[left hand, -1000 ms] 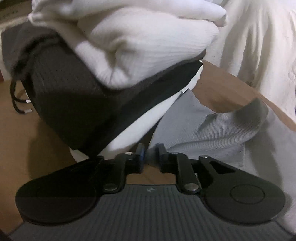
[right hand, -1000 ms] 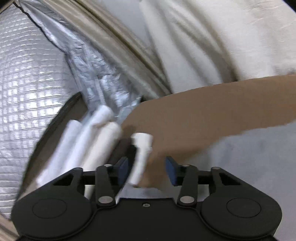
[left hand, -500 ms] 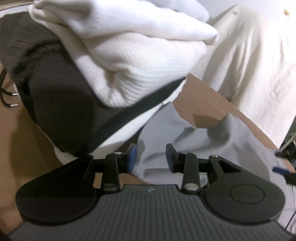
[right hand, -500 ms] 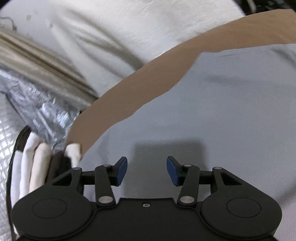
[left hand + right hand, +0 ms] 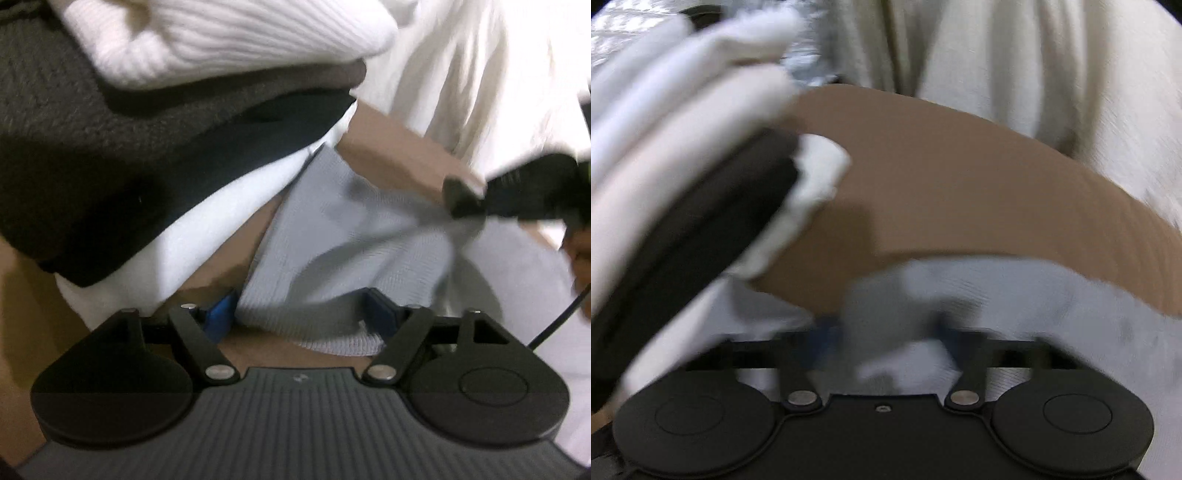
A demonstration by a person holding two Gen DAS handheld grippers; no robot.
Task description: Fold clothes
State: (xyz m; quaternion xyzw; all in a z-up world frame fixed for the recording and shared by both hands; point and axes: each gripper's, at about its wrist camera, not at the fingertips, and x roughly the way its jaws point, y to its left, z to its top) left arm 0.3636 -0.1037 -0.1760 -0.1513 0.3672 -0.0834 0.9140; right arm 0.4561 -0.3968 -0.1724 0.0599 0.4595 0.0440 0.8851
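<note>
Grey garment lies on your brown table; your left claw closing around its hem, your right claw pinches it.

A brown tabletop fills the middle, bare along its curved far edge. Behind it hangs a cream curtain, and crinkled silver foil sheeting peeks out beside it.

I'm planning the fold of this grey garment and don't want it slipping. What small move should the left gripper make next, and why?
Probably finish clamping the left gripper on the grey garment before lifting. Its jaws are closing with the hem between them, not yet pinched, while the right gripper is shut on the cloth farther along, drawing it taut.
</note>
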